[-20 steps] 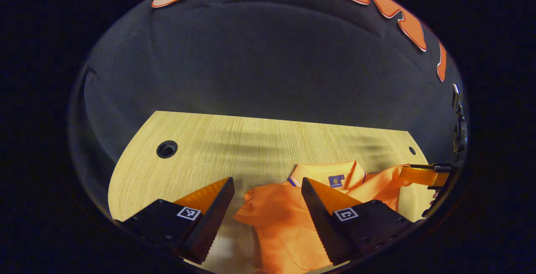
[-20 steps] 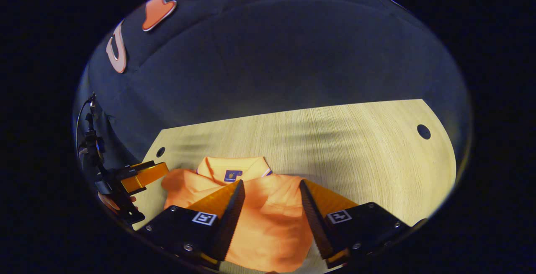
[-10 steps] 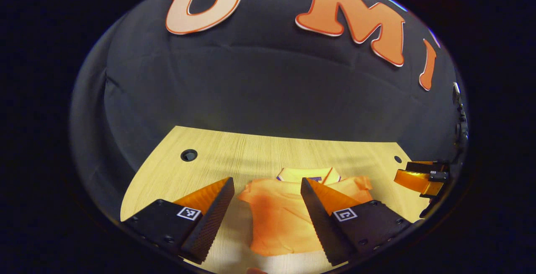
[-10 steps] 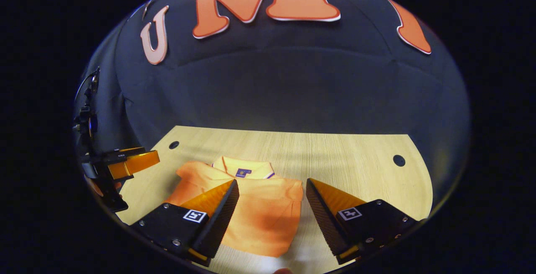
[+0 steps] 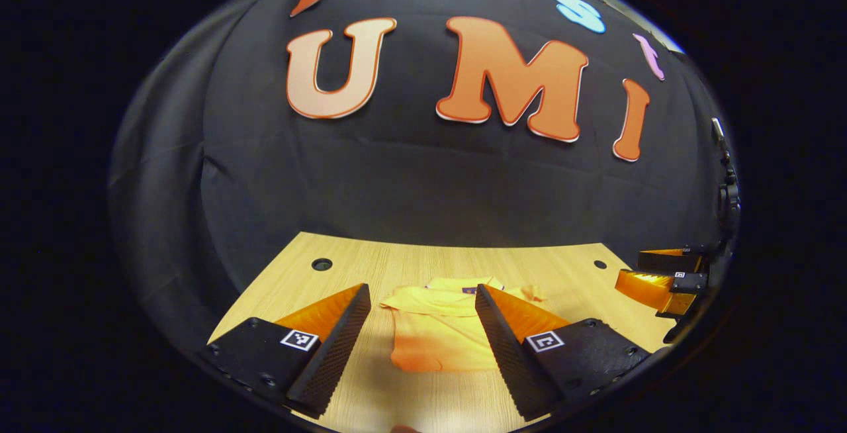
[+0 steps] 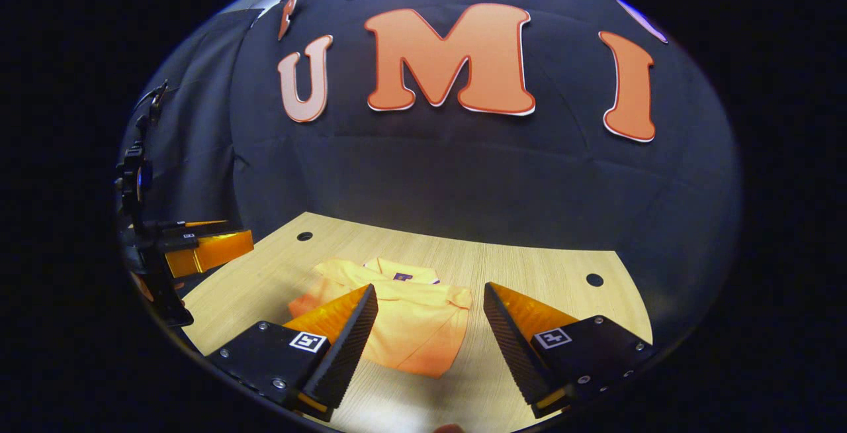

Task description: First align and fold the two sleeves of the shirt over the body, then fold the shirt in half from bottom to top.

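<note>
Left gripper view: one folded shirt (image 5: pixel 433 337) on one table (image 5: pixel 569 267), both grippers' jaws apart, empty.

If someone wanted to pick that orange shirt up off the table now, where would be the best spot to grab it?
Probably the near bottom edge of the shirt, one corner per tongs. It lies flat on the table with its collar at the far end, so the hem faces both open tongs, left and right. Come in low from the near side and pinch the layers together.
</note>
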Demonstrator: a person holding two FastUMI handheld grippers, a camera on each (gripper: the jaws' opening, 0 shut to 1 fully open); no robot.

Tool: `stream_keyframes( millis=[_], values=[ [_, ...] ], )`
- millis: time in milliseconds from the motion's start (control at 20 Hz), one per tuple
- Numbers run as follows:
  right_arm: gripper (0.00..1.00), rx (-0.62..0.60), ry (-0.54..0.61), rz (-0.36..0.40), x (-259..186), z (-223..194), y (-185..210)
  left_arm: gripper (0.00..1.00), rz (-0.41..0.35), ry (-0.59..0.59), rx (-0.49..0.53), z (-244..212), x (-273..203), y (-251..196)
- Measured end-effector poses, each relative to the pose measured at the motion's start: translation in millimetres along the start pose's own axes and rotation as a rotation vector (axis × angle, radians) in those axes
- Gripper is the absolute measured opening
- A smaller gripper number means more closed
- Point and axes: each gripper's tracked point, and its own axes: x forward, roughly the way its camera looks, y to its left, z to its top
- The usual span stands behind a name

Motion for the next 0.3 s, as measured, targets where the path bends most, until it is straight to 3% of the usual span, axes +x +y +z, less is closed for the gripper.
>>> stream_keyframes(
  millis=[300],
  values=[
    [0.98, -0.020, -0.066, 0.021, -51, -2, 21, 0.98, 0.022, -0.097, -0.006, 2, -63, -5]
  ],
)
